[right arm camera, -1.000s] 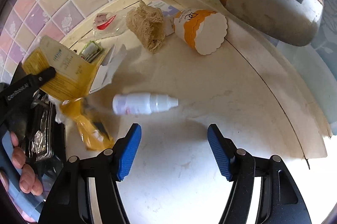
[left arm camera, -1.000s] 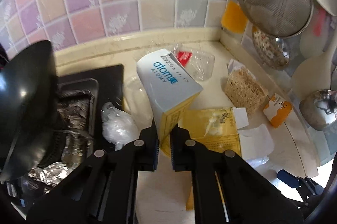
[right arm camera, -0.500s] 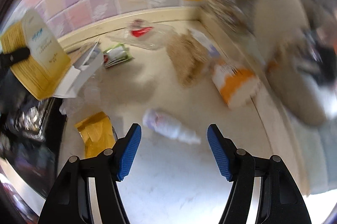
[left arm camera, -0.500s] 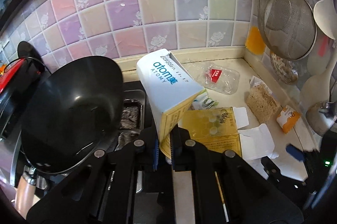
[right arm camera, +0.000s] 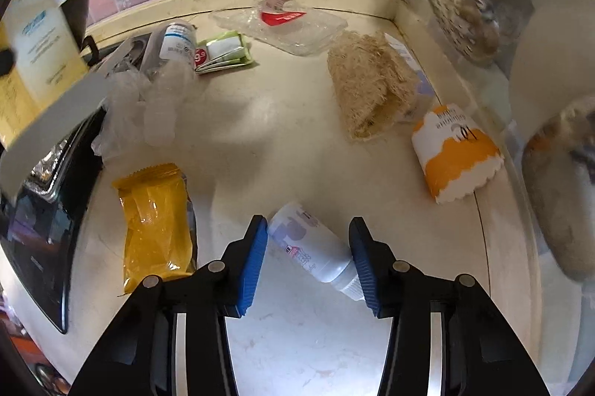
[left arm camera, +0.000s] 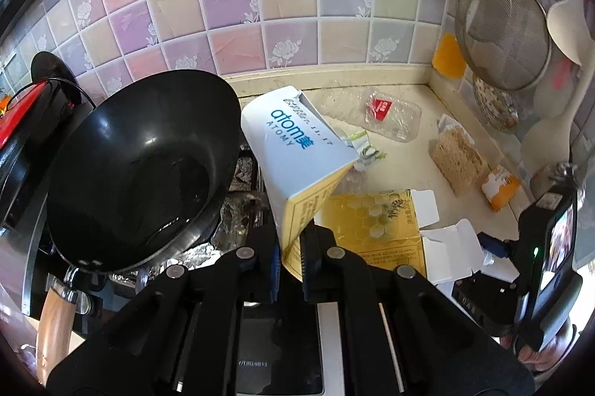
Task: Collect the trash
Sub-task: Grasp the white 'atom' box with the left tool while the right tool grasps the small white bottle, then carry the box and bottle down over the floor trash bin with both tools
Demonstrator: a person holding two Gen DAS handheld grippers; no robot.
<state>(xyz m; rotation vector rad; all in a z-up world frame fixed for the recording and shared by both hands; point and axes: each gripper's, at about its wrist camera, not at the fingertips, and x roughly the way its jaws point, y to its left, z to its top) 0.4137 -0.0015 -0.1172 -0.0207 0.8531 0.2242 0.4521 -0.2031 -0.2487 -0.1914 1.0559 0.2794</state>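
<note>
Left gripper (left arm camera: 289,256) clamps a white-and-yellow cardboard carton (left arm camera: 297,150) – flaps open, contents unseen – above the stove. Right gripper (right arm camera: 308,256) – jaws apart – straddles a small white plastic bottle (right arm camera: 316,252) lying on the beige counter (right arm camera: 260,143).

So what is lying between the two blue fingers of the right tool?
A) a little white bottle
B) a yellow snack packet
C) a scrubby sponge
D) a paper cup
A: the little white bottle lies slantwise on the counter between the open blue fingers of the right tool, while the yellow packet sits off to one side.
</note>
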